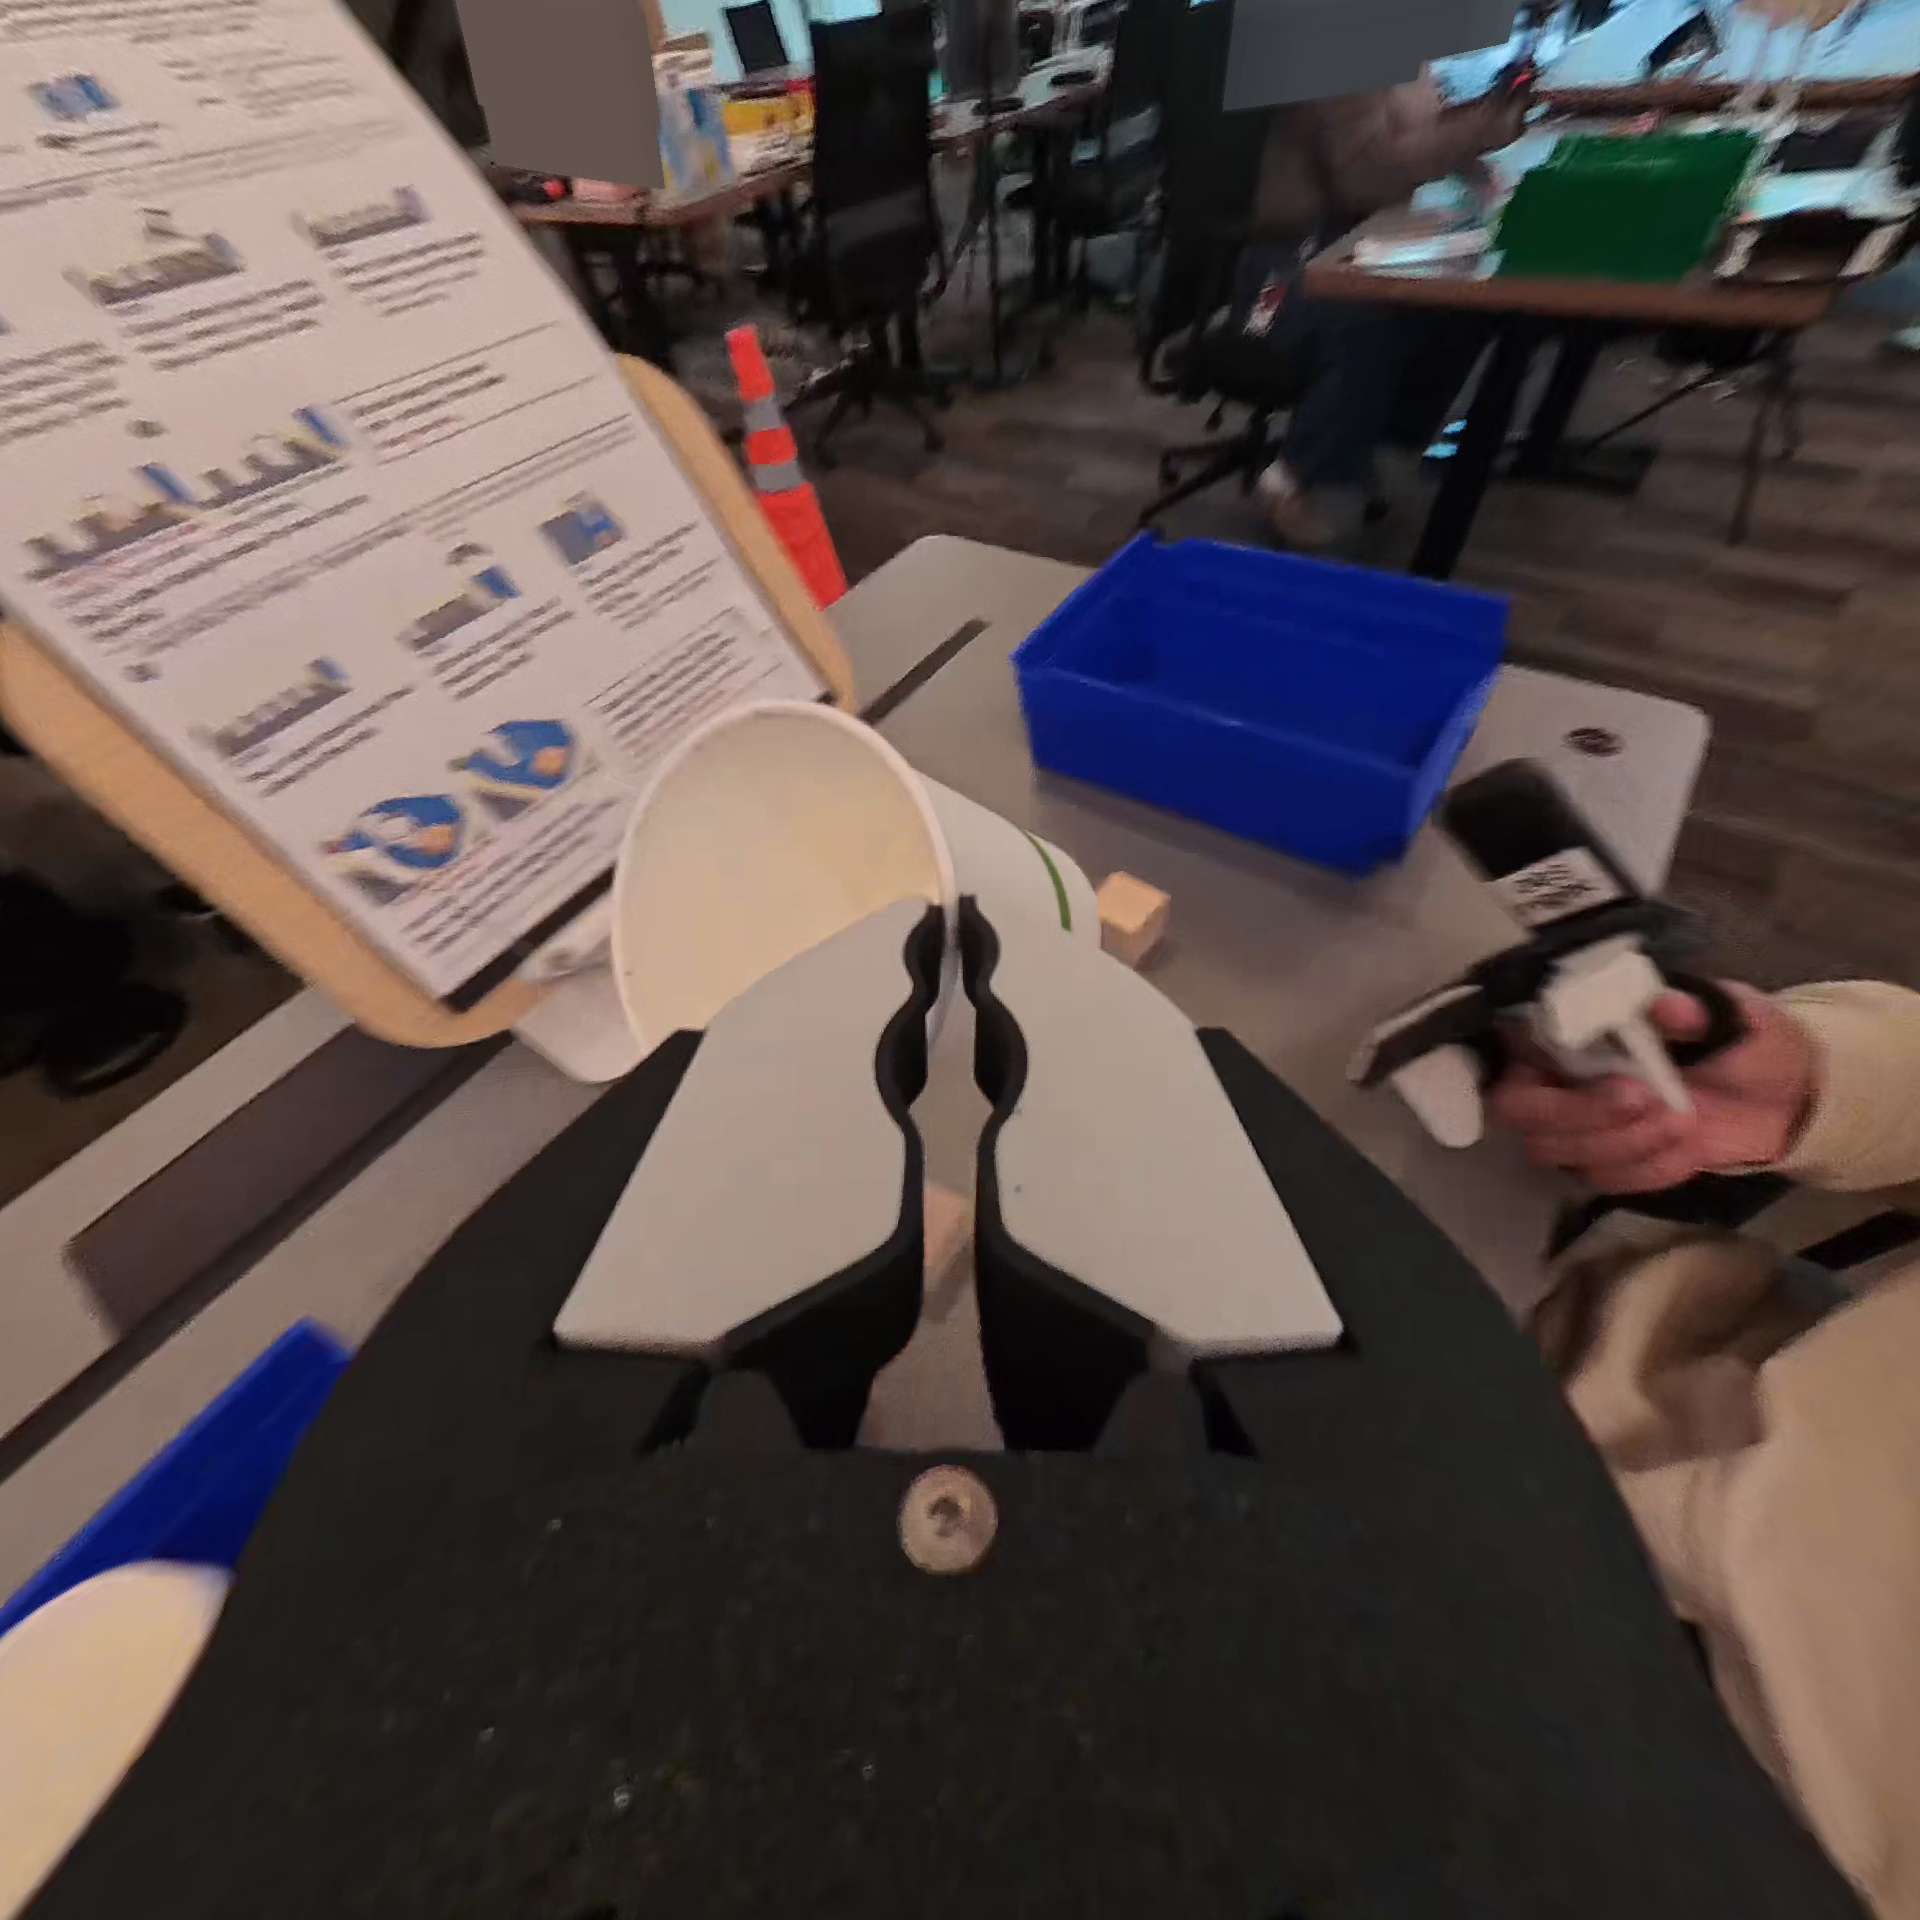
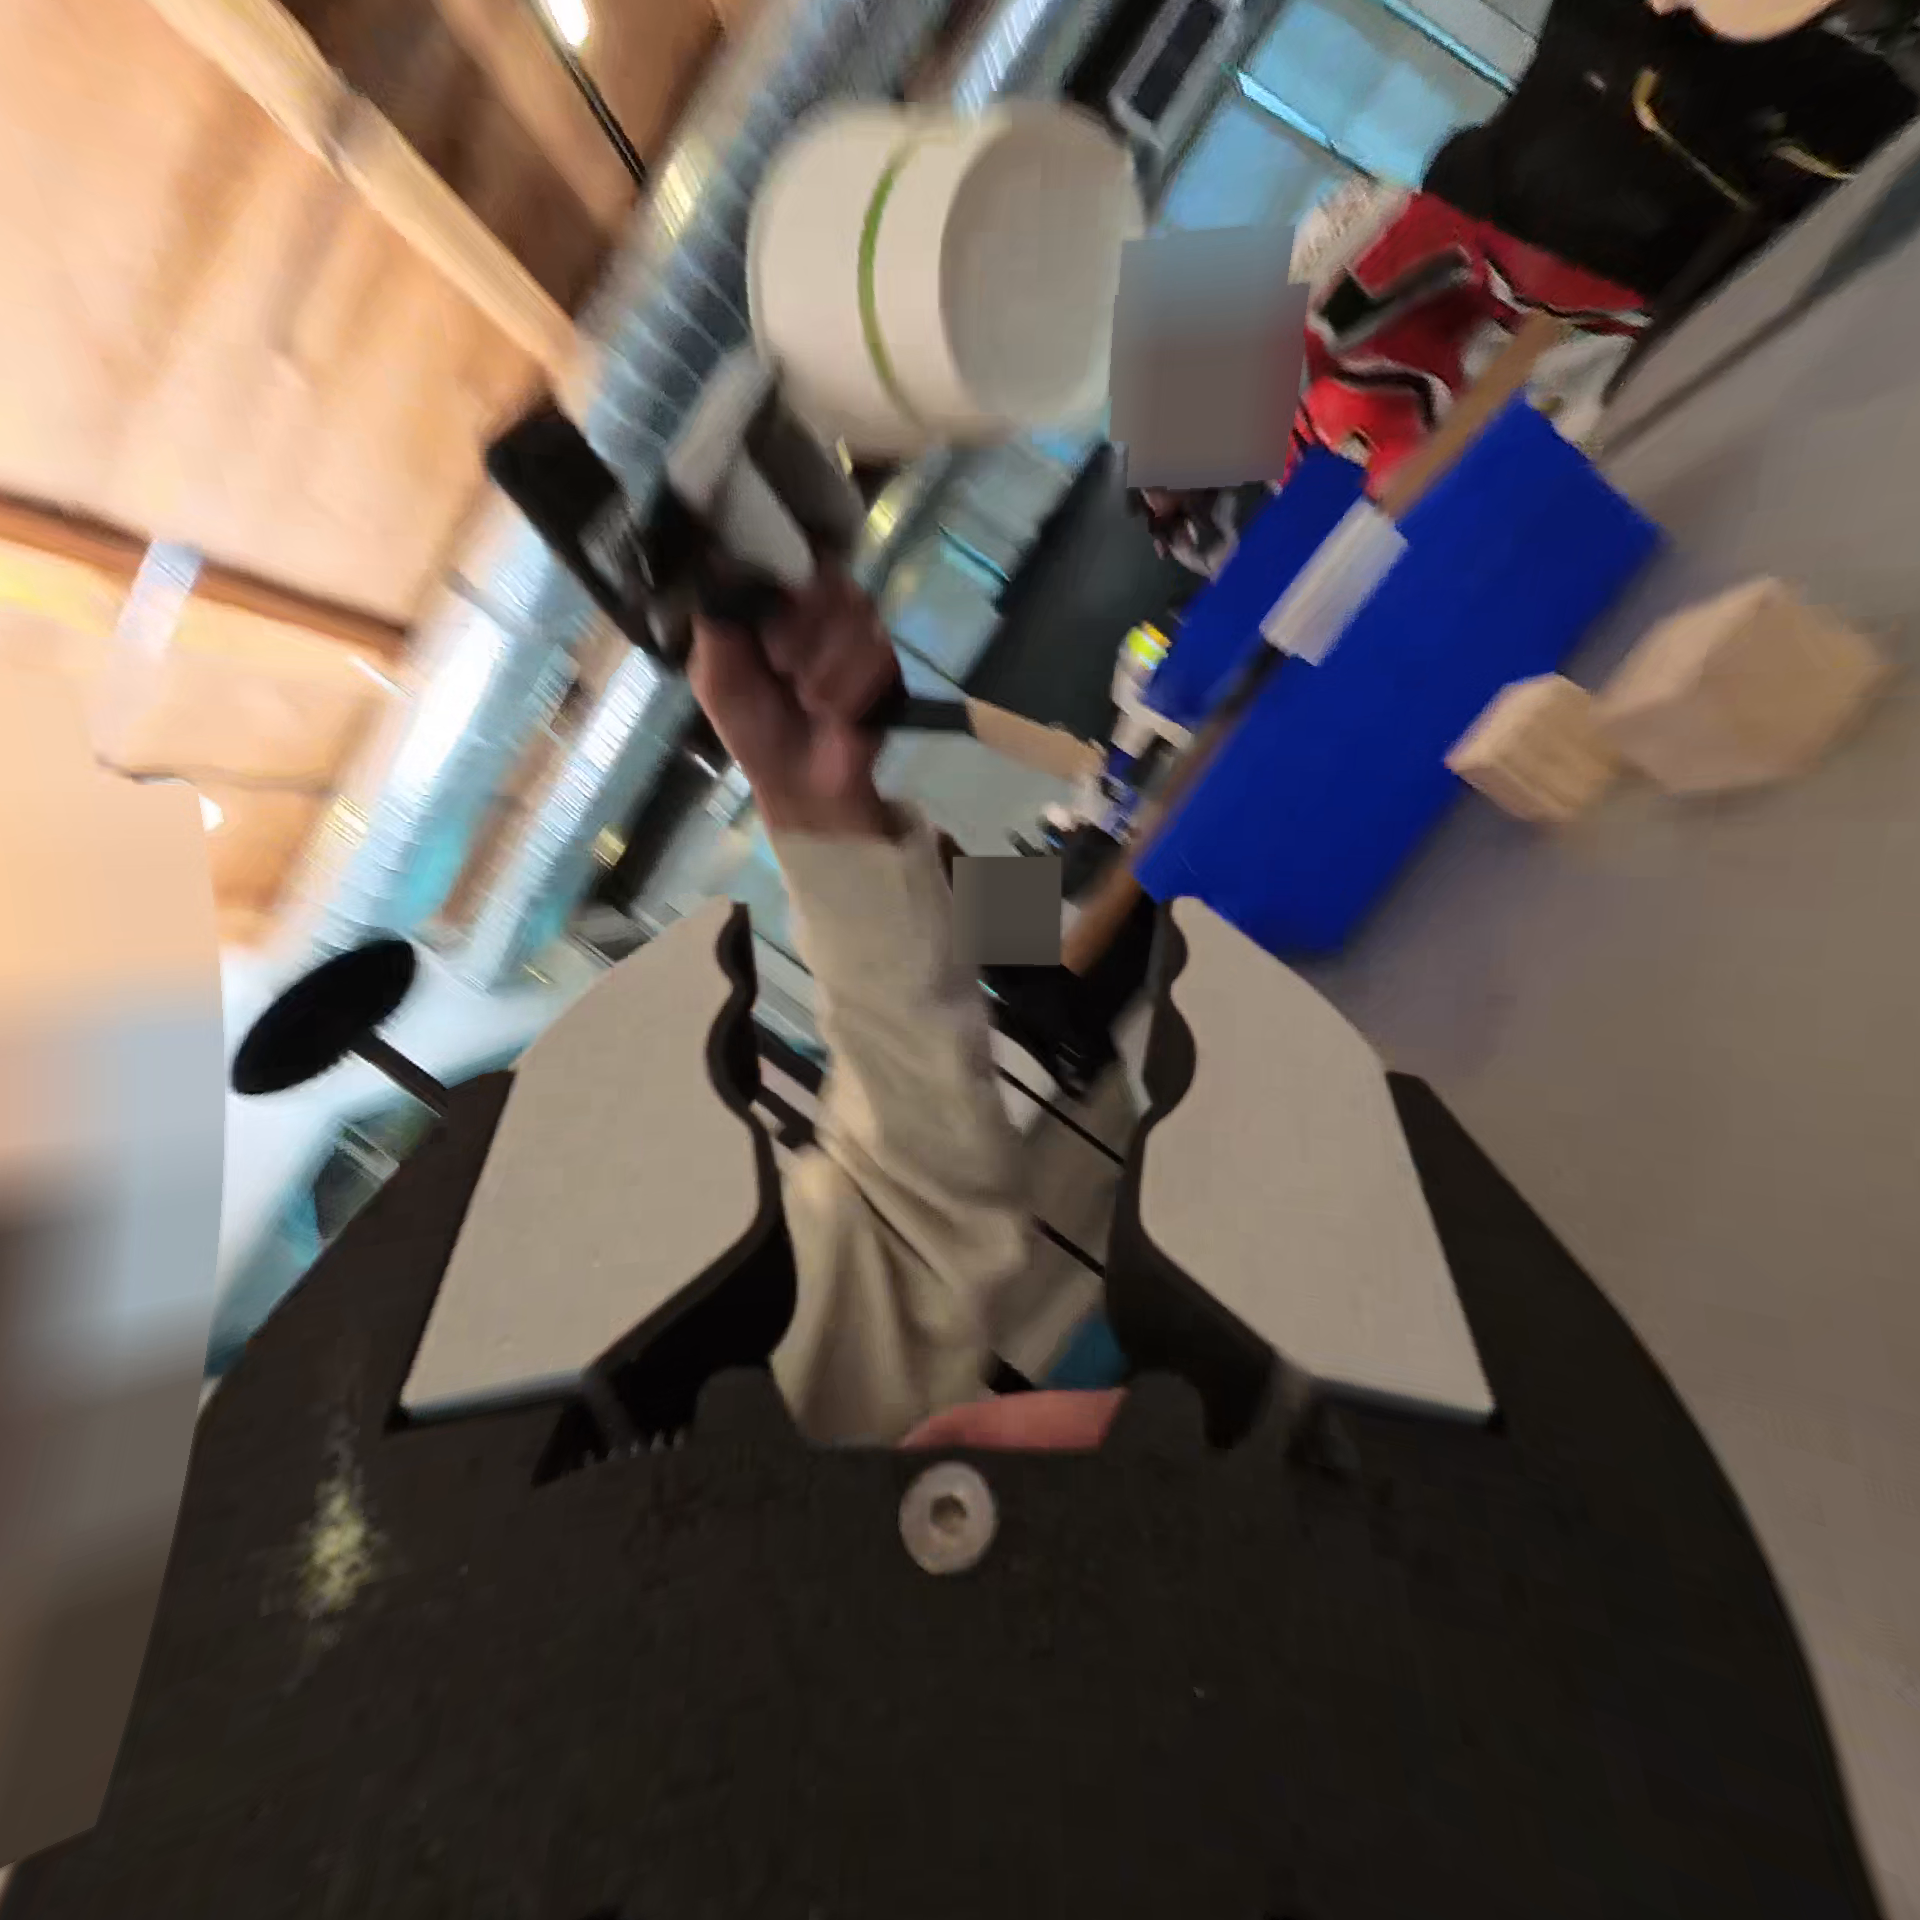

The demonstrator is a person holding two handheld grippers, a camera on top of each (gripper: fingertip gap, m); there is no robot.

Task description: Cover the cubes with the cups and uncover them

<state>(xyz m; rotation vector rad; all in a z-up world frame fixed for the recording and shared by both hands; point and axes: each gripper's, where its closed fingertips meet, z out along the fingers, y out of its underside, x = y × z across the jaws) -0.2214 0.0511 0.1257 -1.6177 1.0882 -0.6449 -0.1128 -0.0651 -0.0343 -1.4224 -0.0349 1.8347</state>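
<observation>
My left gripper [image 1: 951, 914] is shut on the rim of a white paper cup [image 1: 769, 862] with a green line and holds it tilted above the grey table [image 1: 1299, 966], mouth towards the camera. One wooden cube [image 1: 1132, 920] sits on the table just right of the cup. A second cube [image 1: 951, 1242] shows below, between my fingers. In the right wrist view the cup [image 2: 935, 281] is raised in the left gripper [image 2: 821, 416], well clear of both cubes [image 2: 1538, 748] [image 2: 1745, 696]. My right gripper [image 2: 951, 935] is open and empty; it shows in a hand in the left wrist view [image 1: 1527, 1060].
A blue bin [image 1: 1247, 696] stands behind the cubes. A second blue bin [image 1: 208, 1455] with a white cup [image 1: 94, 1704] in it is at the lower left. A tilted poster board [image 1: 312, 468] rises on the left. An orange cone [image 1: 790, 468] stands beyond the table.
</observation>
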